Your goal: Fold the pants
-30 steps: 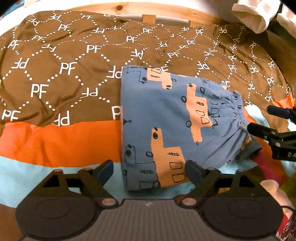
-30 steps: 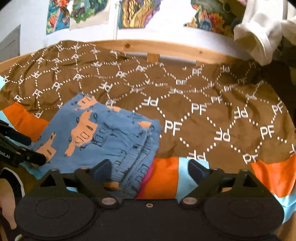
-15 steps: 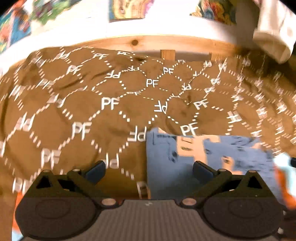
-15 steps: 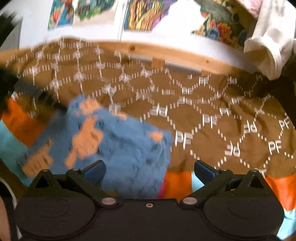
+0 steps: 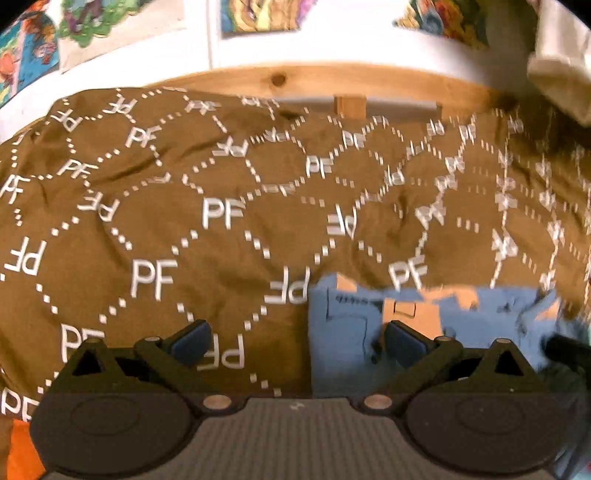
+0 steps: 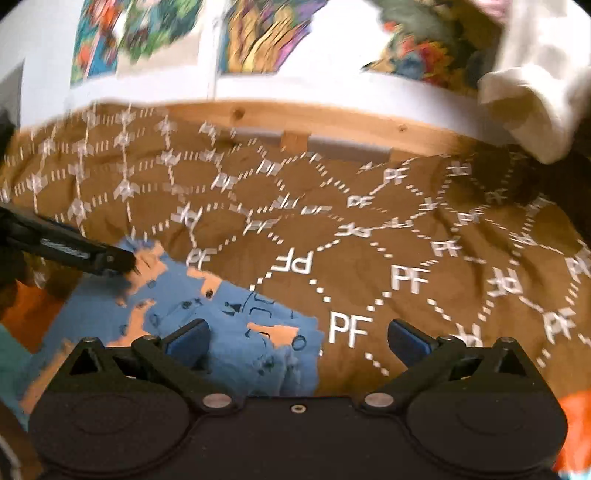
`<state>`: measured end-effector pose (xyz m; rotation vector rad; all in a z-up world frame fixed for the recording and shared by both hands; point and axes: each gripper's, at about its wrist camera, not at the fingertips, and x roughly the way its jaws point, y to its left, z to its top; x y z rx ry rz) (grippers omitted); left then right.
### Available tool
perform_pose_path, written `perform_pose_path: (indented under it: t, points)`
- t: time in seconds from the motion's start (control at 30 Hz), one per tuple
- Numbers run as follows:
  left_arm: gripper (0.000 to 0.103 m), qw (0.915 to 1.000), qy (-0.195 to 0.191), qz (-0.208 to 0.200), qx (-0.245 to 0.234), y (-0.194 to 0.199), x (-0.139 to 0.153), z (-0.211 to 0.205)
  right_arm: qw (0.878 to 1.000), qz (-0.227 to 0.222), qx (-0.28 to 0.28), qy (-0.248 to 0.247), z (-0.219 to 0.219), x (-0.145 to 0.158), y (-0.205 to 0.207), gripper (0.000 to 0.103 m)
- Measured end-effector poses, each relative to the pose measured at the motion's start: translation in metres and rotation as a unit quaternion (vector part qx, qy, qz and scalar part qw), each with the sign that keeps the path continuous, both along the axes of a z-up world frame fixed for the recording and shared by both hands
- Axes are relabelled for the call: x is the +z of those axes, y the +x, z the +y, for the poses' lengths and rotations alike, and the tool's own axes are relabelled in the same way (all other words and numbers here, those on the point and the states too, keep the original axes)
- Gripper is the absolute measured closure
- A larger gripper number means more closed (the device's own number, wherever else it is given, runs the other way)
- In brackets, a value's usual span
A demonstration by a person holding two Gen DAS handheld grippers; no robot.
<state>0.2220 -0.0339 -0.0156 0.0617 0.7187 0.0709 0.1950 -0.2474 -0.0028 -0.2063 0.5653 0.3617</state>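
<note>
The folded blue pants (image 5: 347,339) with orange print lie on the brown PF-patterned blanket (image 5: 221,221). In the left wrist view they sit low and right, partly behind my right finger. My left gripper (image 5: 297,341) is open and empty above the blanket. In the right wrist view the pants (image 6: 236,325) lie low and left. My right gripper (image 6: 297,339) is open and empty. The left gripper's black fingers (image 6: 92,256) show at the left, over the pants' far edge.
A wooden bed rail (image 5: 332,83) runs along the far edge, with a white wall and colourful posters (image 6: 258,33) behind. A white garment (image 6: 532,92) hangs at the upper right. Orange blanket patches (image 5: 22,454) show near the bottom corners.
Both grippers have lifted and tilted up, so the pants have slid low in both views and the wall has come into sight. Both stay open.
</note>
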Motion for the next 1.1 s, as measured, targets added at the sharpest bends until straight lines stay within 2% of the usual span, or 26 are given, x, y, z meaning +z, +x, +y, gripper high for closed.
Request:
perform_pose_path:
  t: [0.07, 0.1, 0.2, 0.27, 0.4, 0.5, 0.63, 0.83, 1.0, 1.1]
  points:
    - [0.001, 1.0, 0.001, 0.002, -0.006, 0.0, -0.007, -0.001, 0.999, 0.014, 0.004, -0.045, 0.005, -0.014, 0.013, 0.001]
    - [0.001, 1.0, -0.005, -0.003, -0.004, -0.002, -0.008, 0.001, 0.999, 0.015, 0.008, -0.049, 0.002, -0.018, 0.016, 0.001]
    - [0.0, 0.9996, -0.028, 0.0, 0.008, -0.005, -0.006, 0.006, 1.0, 0.018, -0.006, -0.012, -0.012, -0.01, 0.013, 0.001]
    - [0.0, 0.9989, -0.045, 0.004, 0.016, -0.008, -0.004, 0.01, 1.0, 0.0, -0.023, -0.013, -0.016, -0.002, 0.001, 0.001]
    - [0.0, 0.9979, -0.062, 0.007, 0.015, -0.024, 0.002, 0.011, 1.0, -0.001, -0.003, 0.011, -0.017, 0.009, -0.027, 0.001]
    - [0.0, 0.9972, -0.072, 0.006, 0.015, -0.043, 0.007, 0.01, 1.0, 0.015, 0.012, -0.001, -0.01, 0.007, -0.047, 0.001]
    - [0.0, 0.9949, -0.095, 0.027, 0.017, -0.062, 0.004, 0.011, 0.999, 0.036, 0.014, -0.015, -0.004, -0.003, -0.06, 0.001]
    - [0.0, 0.9942, -0.079, 0.072, 0.014, -0.078, -0.017, 0.005, 0.997, 0.075, -0.01, -0.007, -0.014, -0.018, -0.064, 0.001]
    - [0.0, 0.9962, -0.062, 0.06, 0.006, -0.093, -0.023, 0.003, 0.996, 0.088, -0.026, 0.011, -0.021, -0.022, -0.071, 0.001]
    - [0.0, 0.9958, -0.067, 0.062, 0.008, -0.096, -0.022, 0.004, 0.995, 0.092, -0.029, 0.015, -0.022, -0.022, -0.072, 0.001]
